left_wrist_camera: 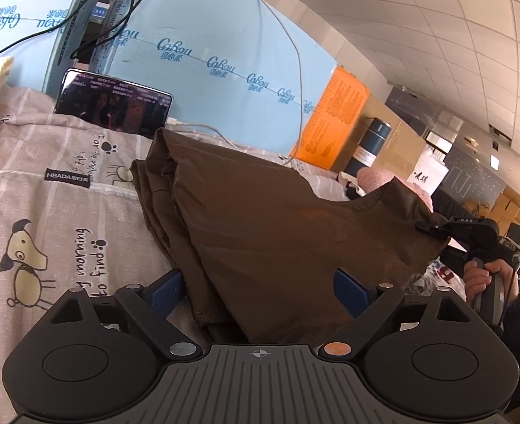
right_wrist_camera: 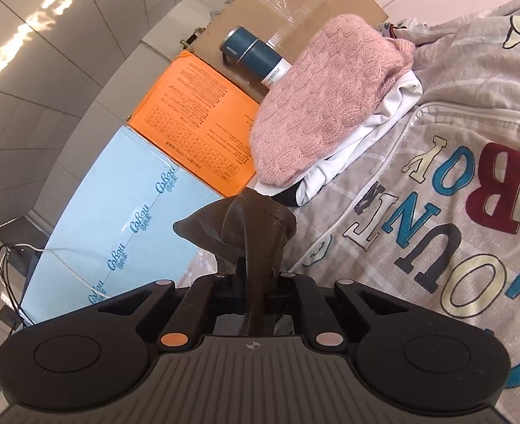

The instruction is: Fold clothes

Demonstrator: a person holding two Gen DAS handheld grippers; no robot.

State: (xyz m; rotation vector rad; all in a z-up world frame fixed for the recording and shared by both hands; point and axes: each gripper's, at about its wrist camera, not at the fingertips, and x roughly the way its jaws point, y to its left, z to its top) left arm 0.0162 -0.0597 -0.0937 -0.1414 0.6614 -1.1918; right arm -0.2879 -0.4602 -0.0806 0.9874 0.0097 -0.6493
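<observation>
Garment (left_wrist_camera: 260, 219) on bedsheet (left_wrist_camera: 48, 194); phone (left_wrist_camera: 113, 104) behind it — boxes (left_wrist_camera: 224, 81) beyond; sweater (right_wrist_camera: 330, 102) on shirt (right_wrist_camera: 376, 130) — bottle (right_wrist_camera: 256, 56) behind.

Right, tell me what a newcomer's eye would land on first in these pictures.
First the brown garment, lifted over the printed bedsheet: the right gripper is shut on a bunched corner, while the left gripper stands open with cloth draped between its fingers. Next the pink knitted sweater heaped on white clothes, in front of the orange box. A lit phone leans against the blue box.
</observation>
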